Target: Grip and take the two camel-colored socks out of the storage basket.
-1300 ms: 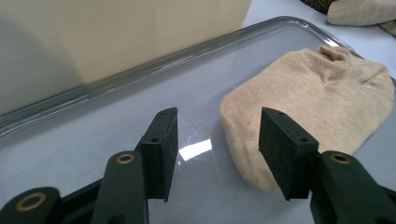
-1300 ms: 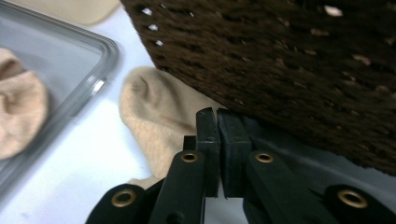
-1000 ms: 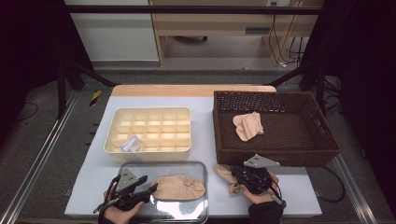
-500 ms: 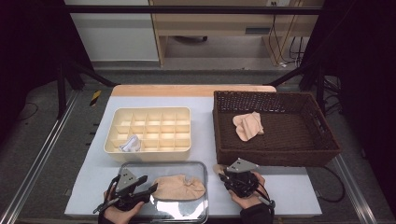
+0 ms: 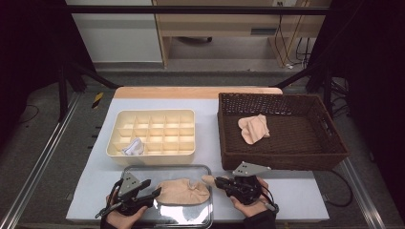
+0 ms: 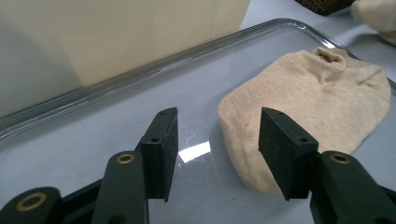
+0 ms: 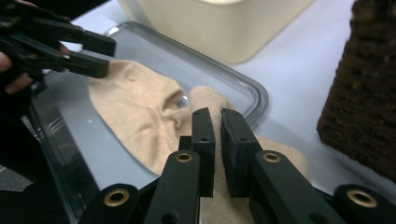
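The beige sock is lying flat on the clear glass tray at the 6 o'clock edge of the worktop, its cuff end trailing over the tray's 3 o'clock rim. A second sock is lying under my right gripper, whose jaws have just been closing and are now clamping a fold of that cloth, almost together. My left gripper is waiting at the first sock's 9 o'clock end, jaws apart with nothing between them.

I judge that I am pairing the socks: the next move calls for dragging the pinched sock squarely over the first without rucking either.

The right gripper view is showing the pinch and the two socks overlapping; the high view is showing the compartment box at 12 o'clock and the wicker basket at 2 o'clock, holding another sock.
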Demonstrator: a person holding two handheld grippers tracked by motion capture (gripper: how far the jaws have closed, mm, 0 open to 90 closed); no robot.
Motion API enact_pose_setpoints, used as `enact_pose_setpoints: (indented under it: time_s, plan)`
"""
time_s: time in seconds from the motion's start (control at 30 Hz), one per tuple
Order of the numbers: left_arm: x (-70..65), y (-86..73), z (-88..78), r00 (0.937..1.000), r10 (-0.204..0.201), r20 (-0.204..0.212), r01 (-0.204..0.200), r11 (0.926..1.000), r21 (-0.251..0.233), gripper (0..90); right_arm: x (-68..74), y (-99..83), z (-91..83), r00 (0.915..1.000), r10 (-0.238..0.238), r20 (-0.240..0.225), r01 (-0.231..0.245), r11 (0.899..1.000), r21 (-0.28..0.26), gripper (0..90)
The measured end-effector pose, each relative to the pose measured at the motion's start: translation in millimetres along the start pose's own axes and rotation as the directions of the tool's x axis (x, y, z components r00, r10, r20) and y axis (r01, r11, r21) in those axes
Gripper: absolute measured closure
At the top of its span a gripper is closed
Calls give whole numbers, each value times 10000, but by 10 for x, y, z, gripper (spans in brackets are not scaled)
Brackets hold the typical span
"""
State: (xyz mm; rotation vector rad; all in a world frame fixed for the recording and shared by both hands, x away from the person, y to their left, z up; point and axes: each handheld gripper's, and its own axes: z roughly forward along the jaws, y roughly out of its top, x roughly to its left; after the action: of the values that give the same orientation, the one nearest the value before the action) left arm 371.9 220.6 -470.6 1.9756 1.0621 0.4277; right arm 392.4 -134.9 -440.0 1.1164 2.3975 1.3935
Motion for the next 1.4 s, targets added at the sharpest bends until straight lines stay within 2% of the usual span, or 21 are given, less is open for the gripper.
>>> enact_pose_setpoints:
  time_s: [0.03, 0.07, 0.1, 0.17, 0.33, 0.43, 0.47, 0.5, 0.53, 0.57, 0.6, 0.63, 0.8, 0.9, 1.0, 1.03, 1.07, 1.1, 1.17, 1.27, 1.4]
  plan:
    - [0, 0, 1, 10000, 0, -3, 0, 10000, 14, 470, -47, -29, 60, 9996, 71, 283, -80, 9996, 287, 842]
    - [1, 1, 2, 10000, 16, 0, -16, 10000, 40, 470, -47, -29, 60, 9996, 71, 283, -80, 9996, 287, 842]
    - [0, 0, 7, 10000, 15, -1, -15, 10000, 48, 469, -103, -56, 126, 9964, 7, 842, -57, 9982, 591, 841]
    - [0, 0, 7, 10000, 53, 17, -53, 10000, 71, 469, -164, -74, 170, 9927, 8, 1204, -95, 9974, 713, 836]
    - [0, -1, 10, 10000, 24, 16, -24, 10000, 66, 469, -228, -87, 166, 9878, 152, 1550, -245, 9980, 584, 802]
    - [-2, -1, 10, 10000, 27, 17, -27, 10000, 54, 469, -260, -87, 141, 9803, 160, 1967, -255, 9986, 459, 797]
    - [-2, -1, 10, 10000, 27, 17, -27, 10000, 54, 469, -260, -87, 141, 9803, 160, 1967, -255, 9986, 459, 797]
    - [1, 0, 10, 10000, 30, 9, -30, 10000, 69, 469, -288, -93, 121, 9742, 301, 2237, -394, 9985, 372, 798]
    - [1, 0, 10, 10000, 30, 9, -30, 10000, 69, 469, -288, -93, 121, 9742, 301, 2237, -394, 9985, 372, 798]
    - [2, -1, 10, 10000, 22, 12, -22, 10000, 69, 469, -323, -97, 94, 9684, 432, 2458, -514, 9983, 273, 799]
    - [2, -1, 10, 10000, 22, 12, -22, 10000, 69, 469, -323, -97, 94, 9684, 432, 2458, -514, 9983, 273, 799]
    - [5, 1, 6, 10000, 58, 20, -58, 9999, 93, 469, -354, -98, 52, 9631, 508, 2644, -567, 9983, 147, 798]
    - [5, 0, 7, 10000, 17, 8, -17, 10000, 59, 469, -362, -80, -71, 9632, 640, 2610, -540, 9975, -451, 794]
    - [4, 0, 4, 10000, 12, 0, -12, 10000, 44, 469, -308, -58, -156, 9688, 472, 2434, -252, 9954, -927, 792]
    - [4, 1, 0, 10000, 3, -12, -3, 10000, 27, 468, -271, -53, -185, 9744, 371, 2216, -147, 9947, -1017, 795]
    - [6, 1, -1, 10000, -9, -21, 9, 10000, 18, 468, -228, -62, -186, 9800, 252, 1973, -76, 9959, -899, 795]
    - [6, 1, -1, 10000, -9, -21, 9, 10000, 18, 468, -228, -62, -186, 9800, 252, 1973, -76, 9959, -899, 795]
    - [4, 1, -3, 10000, -5, -8, 5, 10000, 16, 468, -193, -94, -157, 9835, 120, 1804, -21, 9985, -552, 800]
    - [3, 1, -4, 10000, 1, -12, -1, 10000, 16, 469, -178, -116, -135, 9837, 100, 1797, -42, 9995, -322, 801]
    - [3, 1, -5, 10000, 1, -7, -1, 10000, 16, 468, -174, -217, -63, 9817, 136, 1901, -228, 9987, 460, 803]
    - [4, 1, -5, 10000, -1, -27, 1, 10000, 18, 468, -203, -273, -25, 9765, 297, 2136, -474, 9958, 779, 771]
